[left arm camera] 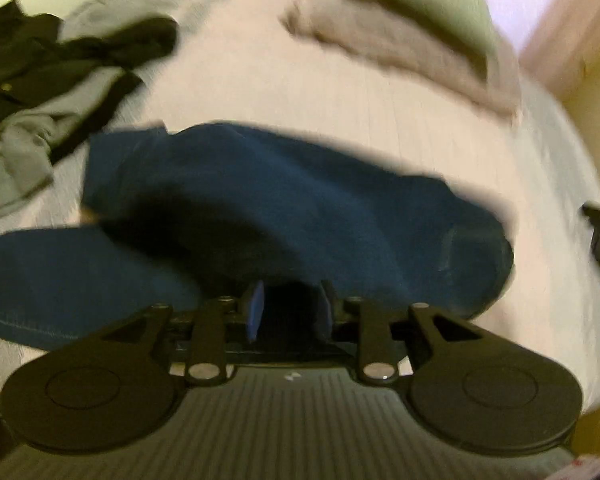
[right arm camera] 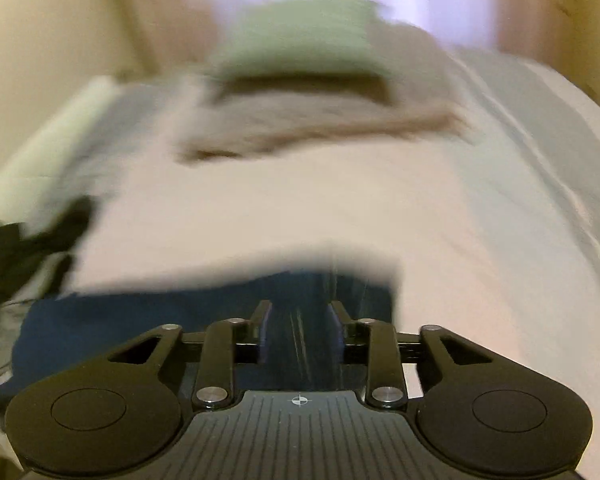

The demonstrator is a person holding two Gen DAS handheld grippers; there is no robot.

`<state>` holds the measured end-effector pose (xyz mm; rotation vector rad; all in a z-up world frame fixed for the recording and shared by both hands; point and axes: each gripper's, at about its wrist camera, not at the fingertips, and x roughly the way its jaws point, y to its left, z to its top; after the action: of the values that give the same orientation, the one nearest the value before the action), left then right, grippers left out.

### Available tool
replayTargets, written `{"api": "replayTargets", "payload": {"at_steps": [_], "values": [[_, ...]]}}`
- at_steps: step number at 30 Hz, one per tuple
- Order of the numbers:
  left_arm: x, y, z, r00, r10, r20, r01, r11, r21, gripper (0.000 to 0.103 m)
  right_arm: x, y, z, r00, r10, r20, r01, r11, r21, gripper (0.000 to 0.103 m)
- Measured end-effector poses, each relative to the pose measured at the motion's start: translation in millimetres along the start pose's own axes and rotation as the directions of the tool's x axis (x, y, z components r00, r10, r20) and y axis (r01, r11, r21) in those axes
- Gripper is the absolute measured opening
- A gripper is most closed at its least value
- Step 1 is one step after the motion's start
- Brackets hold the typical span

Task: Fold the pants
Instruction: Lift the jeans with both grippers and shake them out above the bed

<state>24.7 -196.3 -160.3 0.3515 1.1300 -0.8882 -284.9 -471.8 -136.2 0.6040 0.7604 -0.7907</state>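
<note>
White bed (left arm camera: pixel 284 80) holds blue pants (left arm camera: pixel 260 200), dark clothes (left arm camera: pixel 40 52) at ten o'clock. Both grippers, left (left arm camera: pixel 288 312) and right (right arm camera: pixel 300 332), look open over cloth. Grab edges evenly, then fold slowly.

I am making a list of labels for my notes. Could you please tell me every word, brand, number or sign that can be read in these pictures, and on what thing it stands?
No words, brands or numbers can be read.
Right gripper: a small white crosshair sign on its body, no letters.
Left gripper: a small white mark on its body, too blurred to read.
Blue pants, black clothes and bed: no text visible; both pictures are blurred.
</note>
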Motion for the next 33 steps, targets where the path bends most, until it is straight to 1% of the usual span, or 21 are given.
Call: {"api": "replayTargets", "payload": {"at_steps": [2,3,5,6,8,10,12,13,15,17,19,20,21,23,24,25,27,28,31,32,33], "values": [[7,-12,-2,0.999,-0.009,-0.034,0.01,0.999,0.045,0.028,-4,-35,-13,0.998,-0.058,-0.021,0.059,0.996,0.072,0.036],[11,-14,2,0.999,-0.005,-0.04,0.008,0.997,0.076,0.03,-6,-48,-18,0.997,-0.071,-0.027,0.073,0.992,0.099,0.039],[19,-26,14,0.999,0.0,-0.047,0.007,0.987,0.16,0.033,-3,-61,-26,0.995,-0.09,-0.049,0.097,0.985,0.146,0.045],[20,-30,17,0.999,-0.004,-0.044,0.013,0.981,0.193,0.035,-1,-66,-31,0.993,-0.093,-0.067,0.104,0.98,0.171,0.049],[26,-47,32,0.999,-0.023,-0.032,0.03,0.965,0.261,0.037,4,-68,-38,0.992,-0.09,-0.092,0.107,0.973,0.204,0.051],[35,-57,55,0.999,-0.043,-0.01,0.044,0.945,0.325,0.039,19,-72,-34,0.99,-0.088,-0.109,0.11,0.971,0.213,0.053],[44,-65,75,0.997,-0.081,0.003,0.074,0.923,0.377,0.049,30,-69,-31,0.99,-0.071,-0.12,0.093,0.978,0.186,0.054],[49,-69,85,0.995,-0.103,0.003,0.093,0.909,0.407,0.051,36,-68,-30,0.99,-0.064,-0.127,0.085,0.983,0.162,0.055],[63,-73,101,0.99,-0.139,-0.016,0.129,0.868,0.479,0.061,52,-61,-21,0.987,-0.045,-0.152,0.058,0.995,0.084,0.055],[79,-72,115,0.988,-0.149,-0.05,0.151,0.815,0.559,0.069,65,-51,-14,0.984,-0.009,-0.181,0.008,1.0,-0.006,0.056],[100,-67,125,0.982,-0.15,-0.113,0.188,0.76,0.622,0.072,82,-39,-7,0.979,0.007,-0.205,-0.037,0.989,-0.144,0.06],[111,-64,130,0.98,-0.14,-0.144,0.2,0.737,0.645,0.075,90,-34,-4,0.976,0.012,-0.217,-0.06,0.974,-0.218,0.061],[121,-61,131,0.977,-0.126,-0.172,0.209,0.718,0.664,0.075,98,-29,0,0.973,0.012,-0.23,-0.081,0.953,-0.291,0.063],[141,-57,137,0.975,-0.093,-0.2,0.208,0.687,0.696,0.075,114,-23,5,0.964,0.024,-0.265,-0.134,0.905,-0.404,0.064],[149,-55,139,0.972,-0.086,-0.219,0.218,0.677,0.703,0.075,124,-22,9,0.956,0.038,-0.29,-0.172,0.874,-0.453,0.065],[156,-51,140,0.965,-0.083,-0.25,0.239,0.673,0.7,0.075,136,-21,11,0.949,0.042,-0.311,-0.199,0.848,-0.491,0.066],[173,-44,139,0.943,-0.066,-0.325,0.282,0.678,0.679,0.075,160,-21,16,0.934,0.038,-0.356,-0.245,0.791,-0.56,0.066],[181,-42,137,0.935,-0.059,-0.349,0.294,0.679,0.673,0.074,174,-22,17,0.922,0.047,-0.385,-0.284,0.76,-0.585,0.066],[195,-36,126,0.924,-0.01,-0.382,0.292,0.663,0.69,0.061,213,-25,21,0.875,0.078,-0.478,-0.404,0.662,-0.632,0.066],[200,-35,123,0.919,0.001,-0.394,0.29,0.674,0.679,0.056,224,-26,22,0.862,0.088,-0.499,-0.436,0.631,-0.642,0.066],[201,-34,120,0.919,0.009,-0.394,0.28,0.689,0.669,0.049,238,-28,23,0.845,0.096,-0.526,-0.472,0.595,-0.65,0.066]]}}
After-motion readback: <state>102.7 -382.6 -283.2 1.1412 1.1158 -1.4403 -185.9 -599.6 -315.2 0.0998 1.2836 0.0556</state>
